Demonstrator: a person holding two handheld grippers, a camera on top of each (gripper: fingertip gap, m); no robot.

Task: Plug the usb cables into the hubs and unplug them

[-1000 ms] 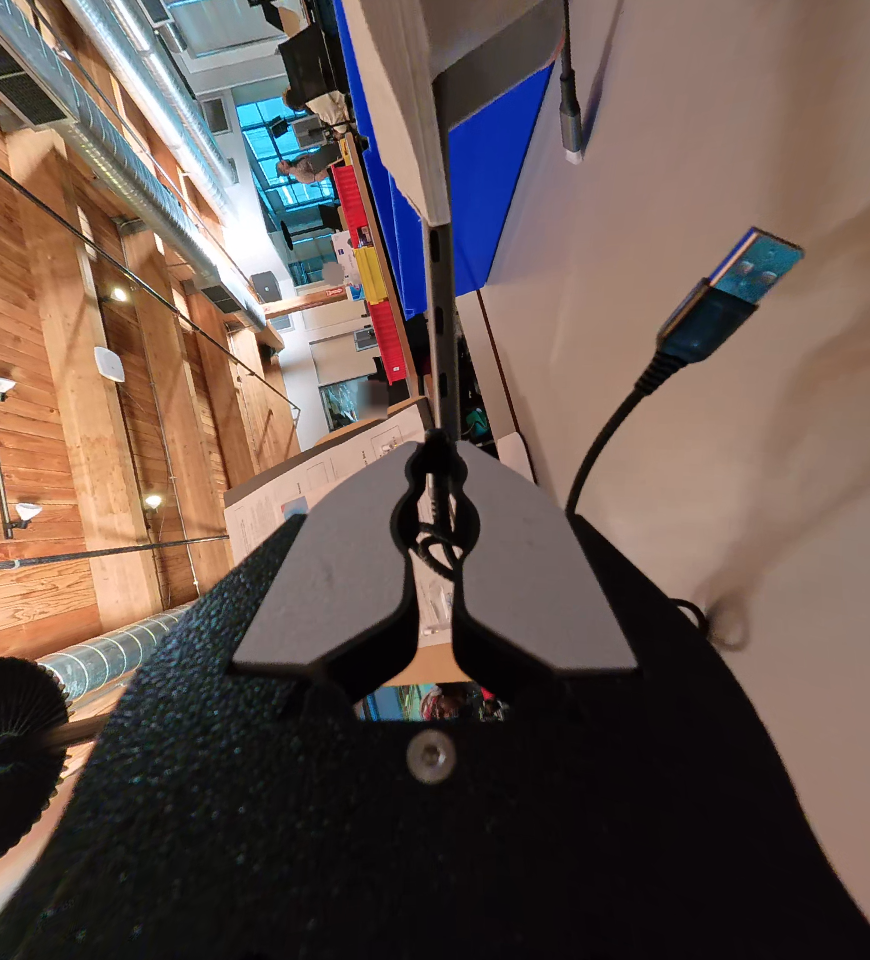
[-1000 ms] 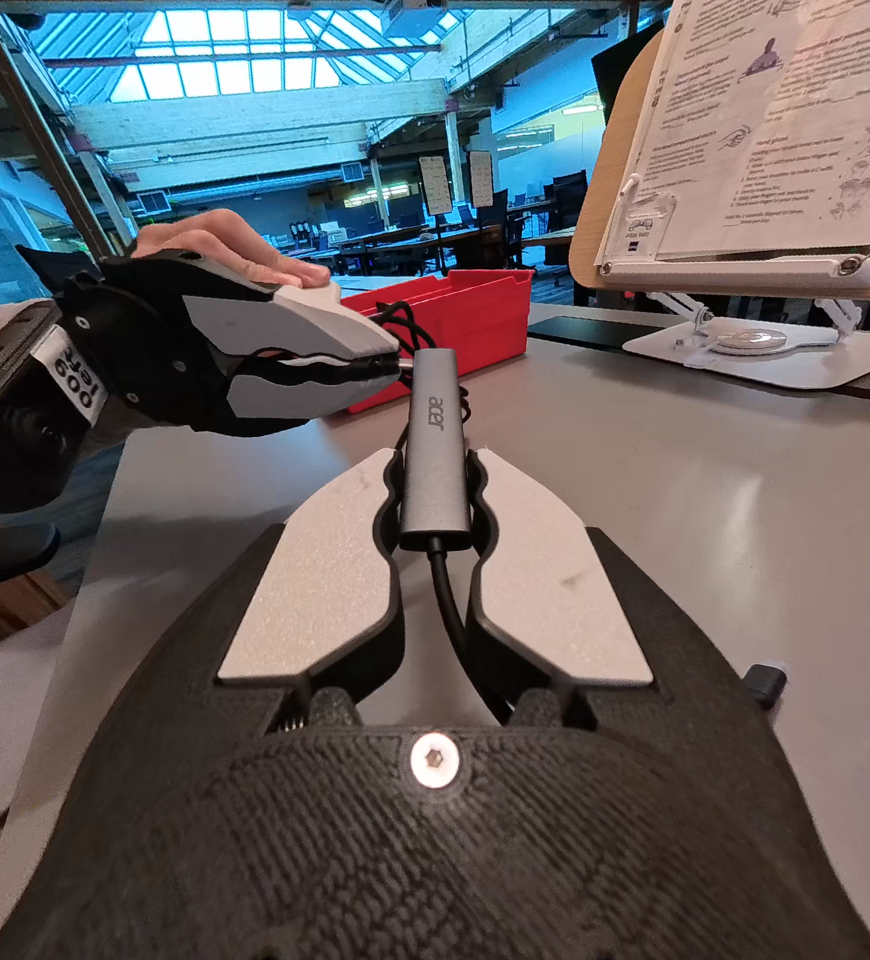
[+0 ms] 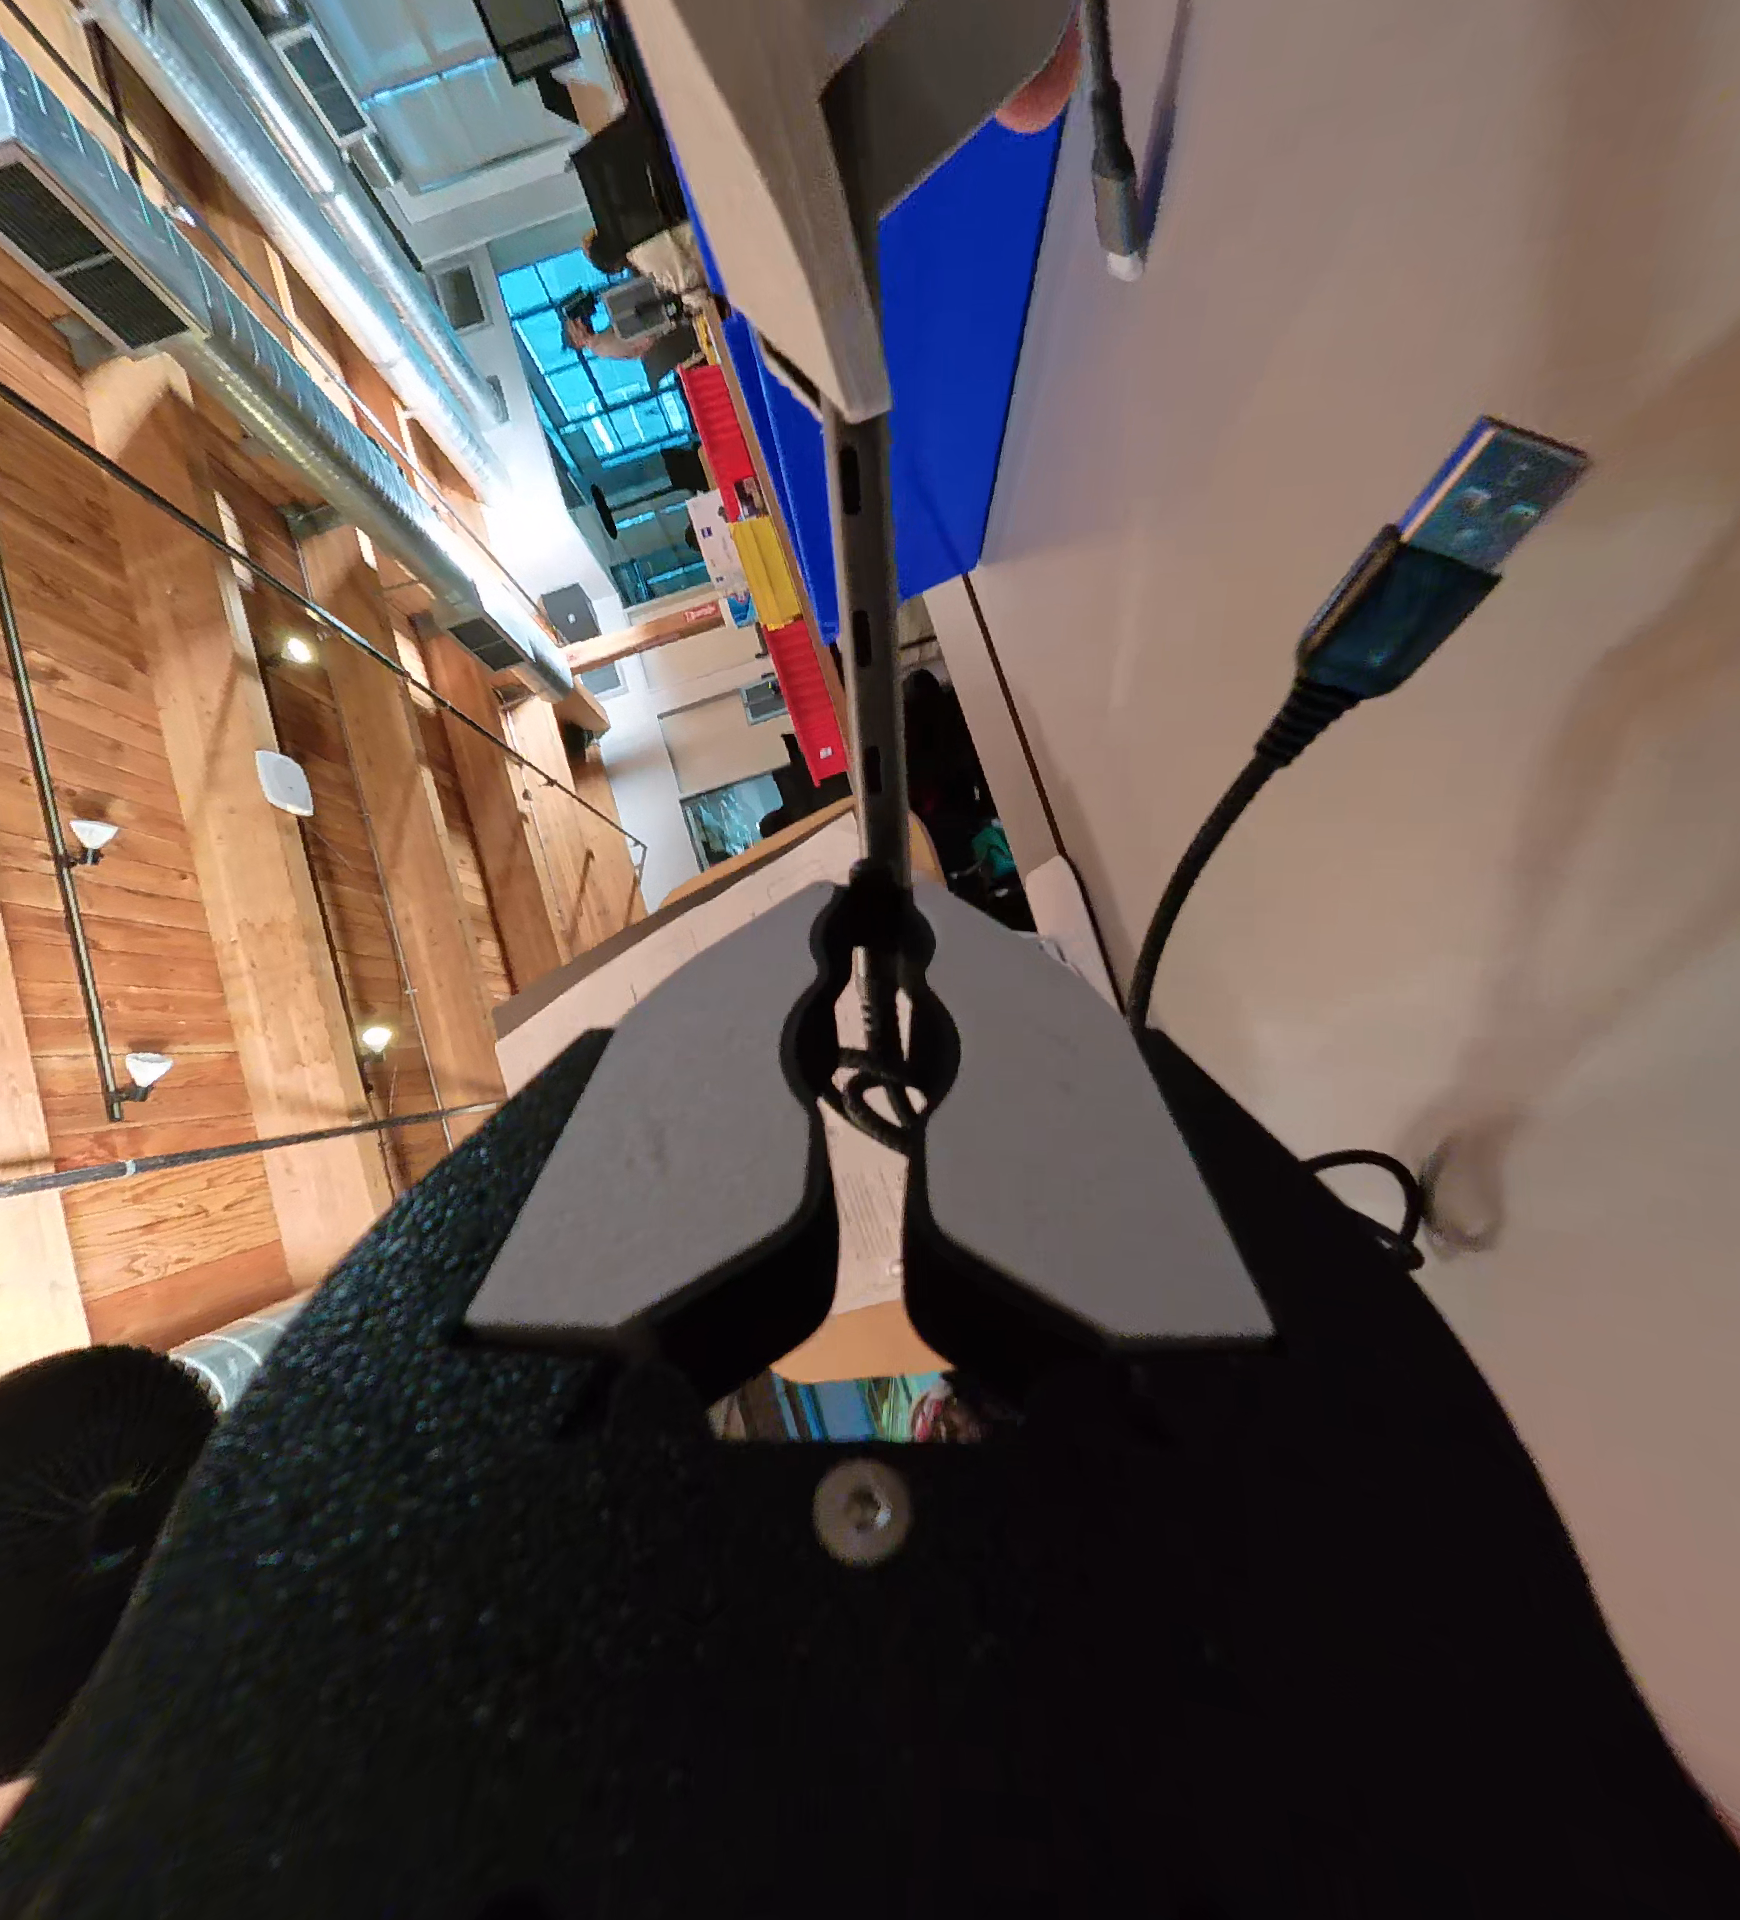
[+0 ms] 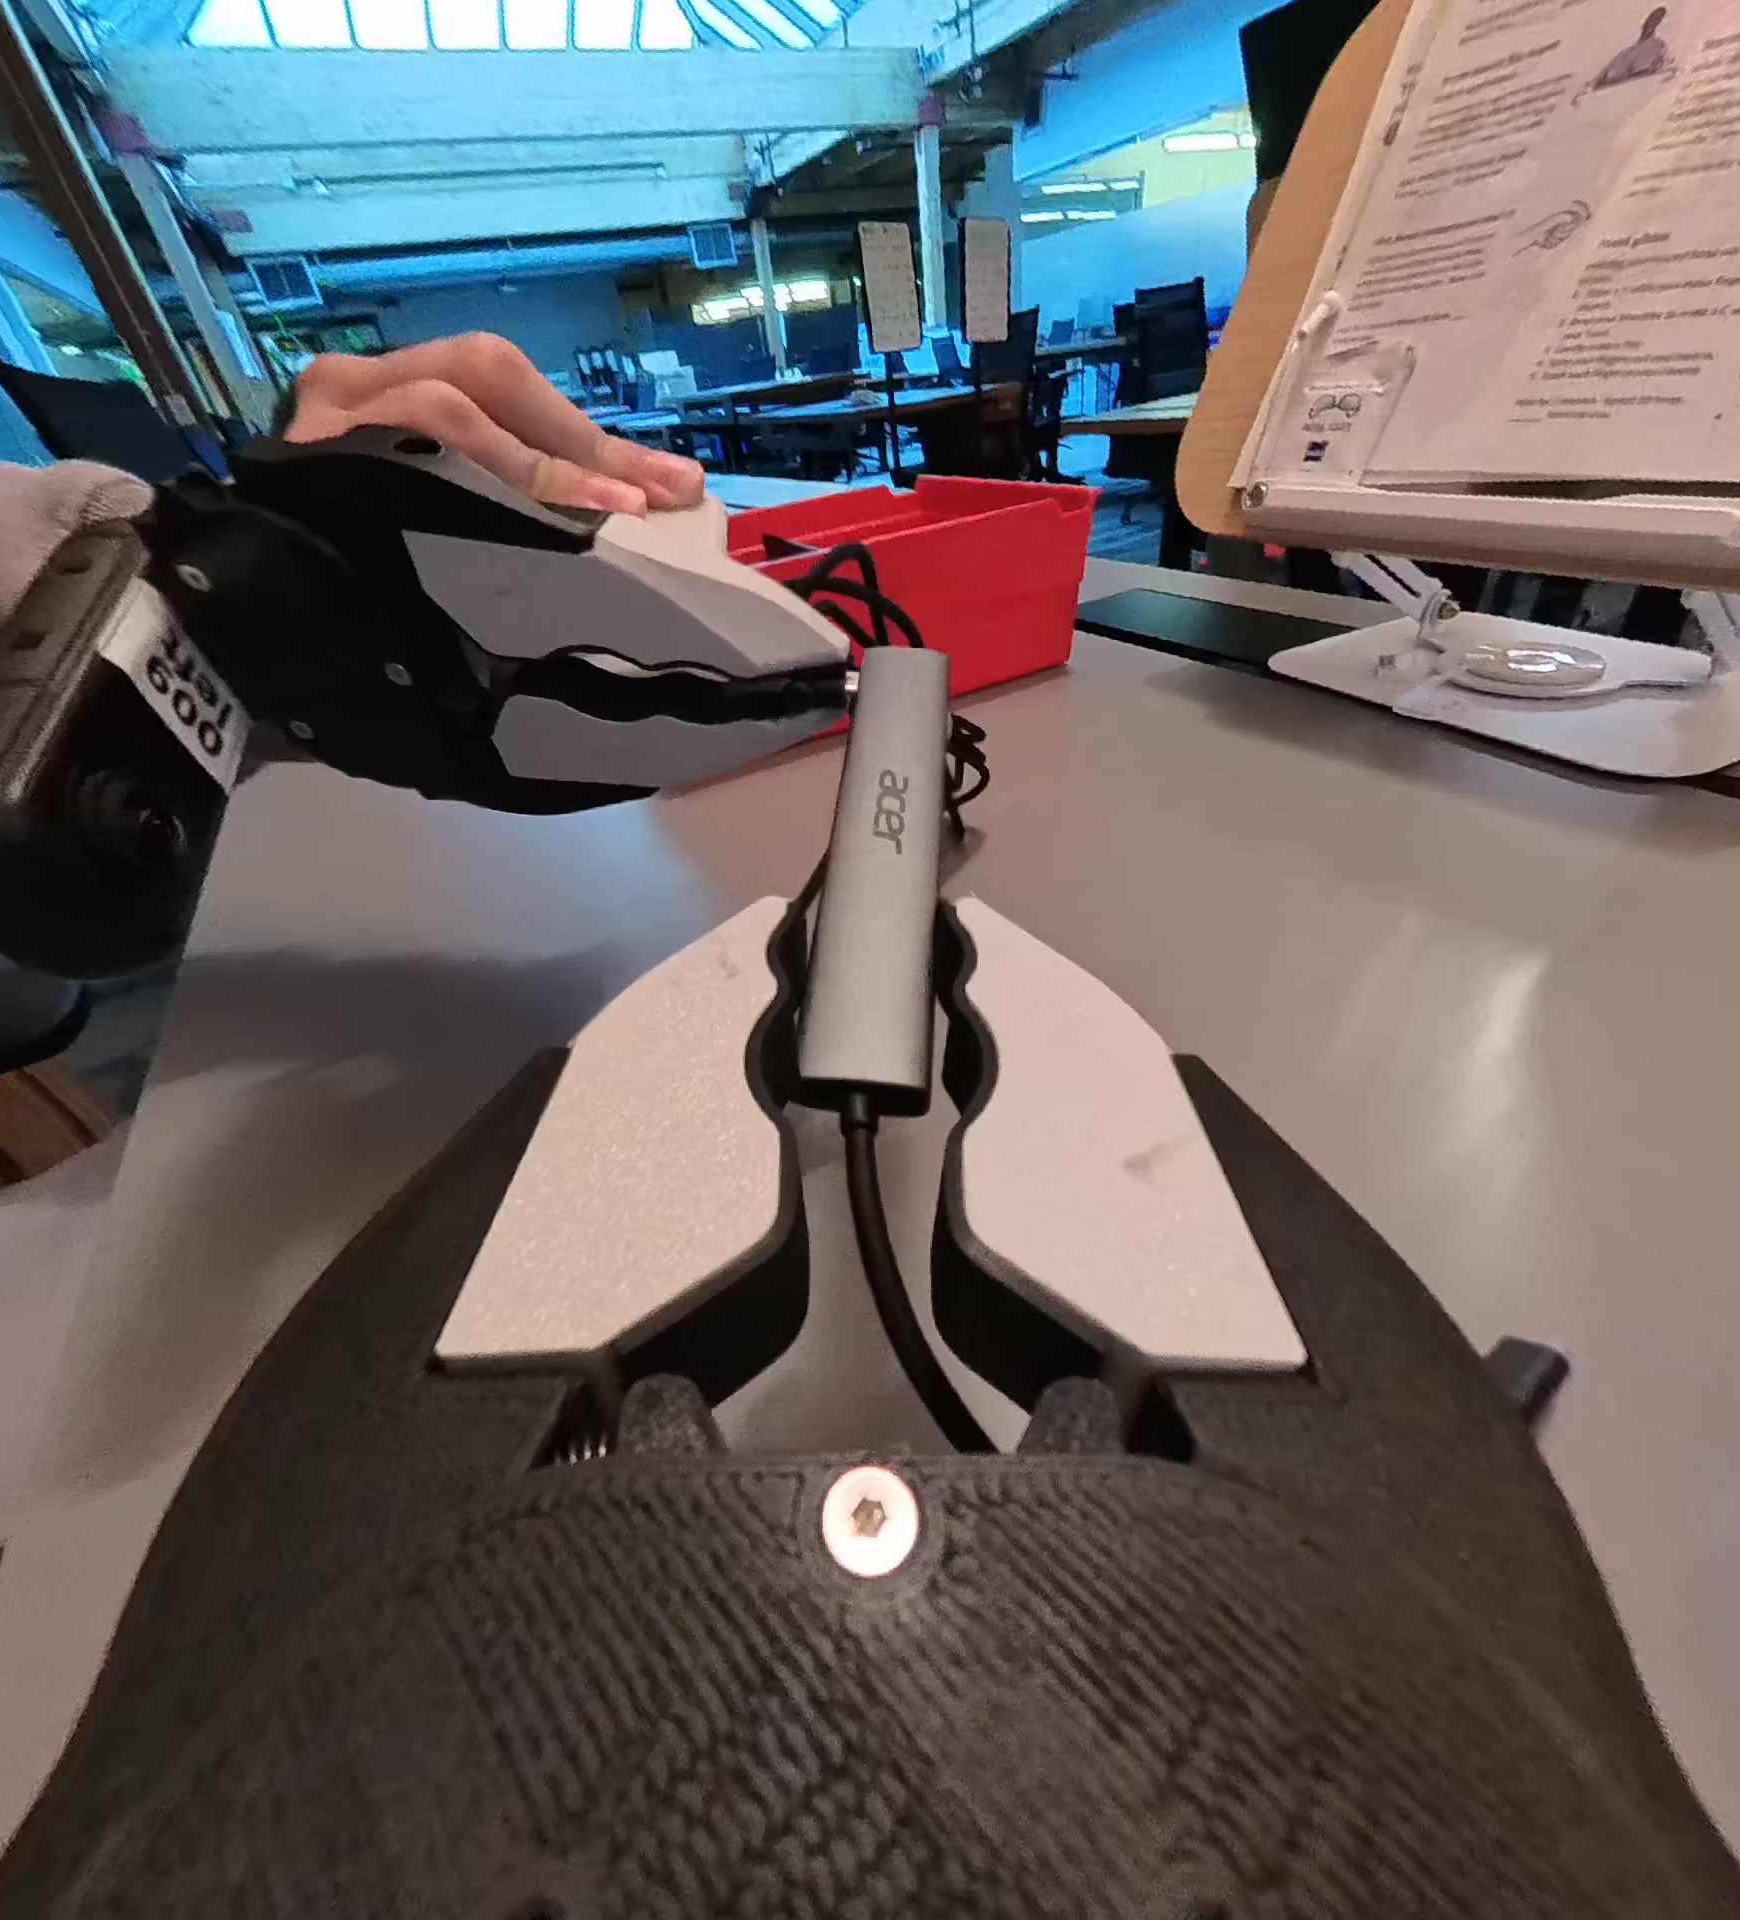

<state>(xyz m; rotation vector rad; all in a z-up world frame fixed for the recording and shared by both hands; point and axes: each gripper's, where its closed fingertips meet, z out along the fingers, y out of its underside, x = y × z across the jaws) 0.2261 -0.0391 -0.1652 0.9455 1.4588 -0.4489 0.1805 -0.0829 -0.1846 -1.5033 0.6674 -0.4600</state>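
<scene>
Hub: grey slim usb hub [image 4: 881,894] sits lifted off the grey table [image 4: 1365,987], its near end pinched between the fingers of the right gripper [image 4: 871,997]; its own black lead trails back between them.
Left gripper: left gripper [image 4: 804,691] is turned on its side, pressed together on a black usb cable [image 3: 876,1049] whose plug tip meets the hub's far side edge.
Hand: a person's hand [image 4: 492,431] rests on top of the left gripper.
Loose plug: a second usb plug [image 3: 1437,561] lies on the table, apart from the hub.
Behind: red bin [image 4: 939,566], document stand [image 4: 1531,499].
</scene>
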